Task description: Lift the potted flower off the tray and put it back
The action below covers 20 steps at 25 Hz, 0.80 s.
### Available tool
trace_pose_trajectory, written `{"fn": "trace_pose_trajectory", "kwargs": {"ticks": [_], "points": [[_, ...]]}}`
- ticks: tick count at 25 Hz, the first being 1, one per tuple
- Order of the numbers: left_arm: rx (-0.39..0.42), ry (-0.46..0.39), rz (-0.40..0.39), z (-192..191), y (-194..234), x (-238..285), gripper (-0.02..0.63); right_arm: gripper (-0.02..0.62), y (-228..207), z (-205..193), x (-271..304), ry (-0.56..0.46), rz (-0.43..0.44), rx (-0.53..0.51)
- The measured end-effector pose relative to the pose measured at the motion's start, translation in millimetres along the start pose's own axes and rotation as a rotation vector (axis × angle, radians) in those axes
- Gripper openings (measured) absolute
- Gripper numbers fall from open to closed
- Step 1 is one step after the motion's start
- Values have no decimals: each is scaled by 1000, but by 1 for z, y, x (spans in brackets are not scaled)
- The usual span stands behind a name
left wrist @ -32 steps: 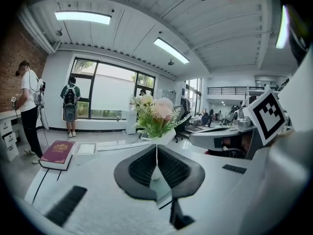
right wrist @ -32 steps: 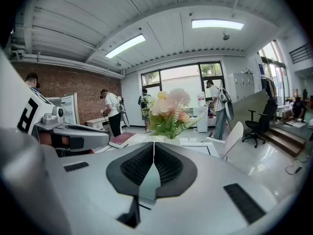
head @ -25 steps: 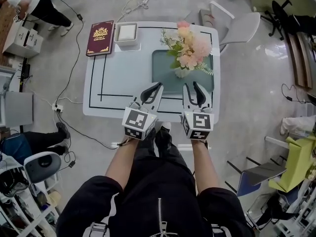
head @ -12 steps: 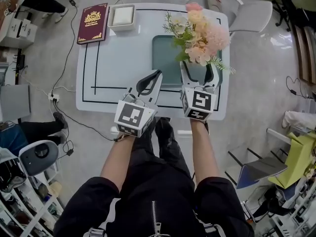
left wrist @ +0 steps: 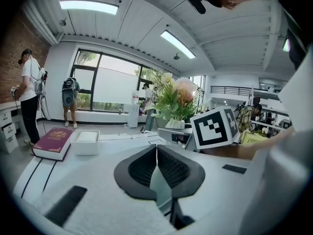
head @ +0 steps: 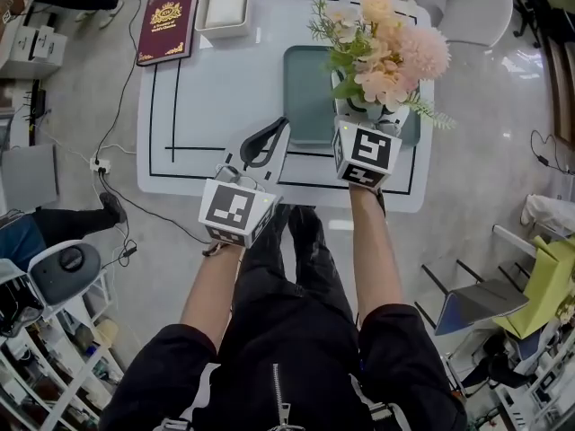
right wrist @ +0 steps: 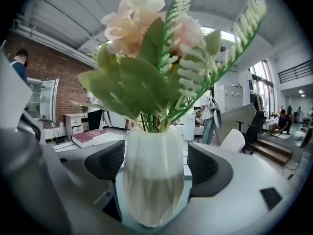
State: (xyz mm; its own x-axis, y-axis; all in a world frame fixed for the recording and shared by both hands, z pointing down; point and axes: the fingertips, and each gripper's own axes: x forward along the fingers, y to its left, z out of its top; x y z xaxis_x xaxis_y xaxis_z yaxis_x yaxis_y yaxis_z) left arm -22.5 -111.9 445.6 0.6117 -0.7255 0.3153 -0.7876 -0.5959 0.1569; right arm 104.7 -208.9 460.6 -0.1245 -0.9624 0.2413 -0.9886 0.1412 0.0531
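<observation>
The pot (right wrist: 155,175) stands on the tray (head: 304,88), at its near right part, between the right gripper's (right wrist: 155,155) fingers. These have just been opening and are spread wide either side, apparently not pressing. The pot looks light, rigid and smooth-faceted, and top-heavy under the flowers (head: 382,48) — grip mid-belly, below the leaves. The left gripper (left wrist: 156,150) hangs by the tray's near left edge, fingers pressed together, empty. Book (head: 165,36) and box (head: 225,9) lie well beyond the tray's far left corner — nothing seems to block the lift.
</observation>
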Motion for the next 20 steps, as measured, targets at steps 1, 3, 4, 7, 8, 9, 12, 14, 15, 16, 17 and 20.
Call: {"fn": "trace_pose_trajectory", "kwargs": {"ticks": [1,3,4,7,8,9,12,14,15,16,17,20], "points": [[-2,2,1,-1,0,0,9,382,-1,0,3,3,-4,-3],[-3,4,1,-3,1,0,9,382,-2,-3,7,18,-4,2],[-4,5,2,-4,1,0,9,382,-3,-5,8,29,-2,13],[-9,11,7,-6,2,0,9,355,-4,-13,8,49,10,52],[-11,12,8,-7,2,-1,9,348,-4,-13,7,44,13,58],[-12,13,10,-8,2,-1,9,347,-4,-13,6,38,14,58],[-14,16,14,-10,4,0,9,344,-3,-12,5,24,21,54],[-15,16,17,-10,5,0,9,344,-2,-13,5,18,29,50],[-15,15,18,-10,5,1,9,344,-1,-13,5,16,33,48],[-15,14,18,-10,5,1,9,344,-1,-13,4,15,36,46],[-15,13,19,-9,5,2,9,344,-1,-12,4,15,39,43],[-14,9,18,-6,4,3,9,342,-1,-10,0,14,47,33]]}}
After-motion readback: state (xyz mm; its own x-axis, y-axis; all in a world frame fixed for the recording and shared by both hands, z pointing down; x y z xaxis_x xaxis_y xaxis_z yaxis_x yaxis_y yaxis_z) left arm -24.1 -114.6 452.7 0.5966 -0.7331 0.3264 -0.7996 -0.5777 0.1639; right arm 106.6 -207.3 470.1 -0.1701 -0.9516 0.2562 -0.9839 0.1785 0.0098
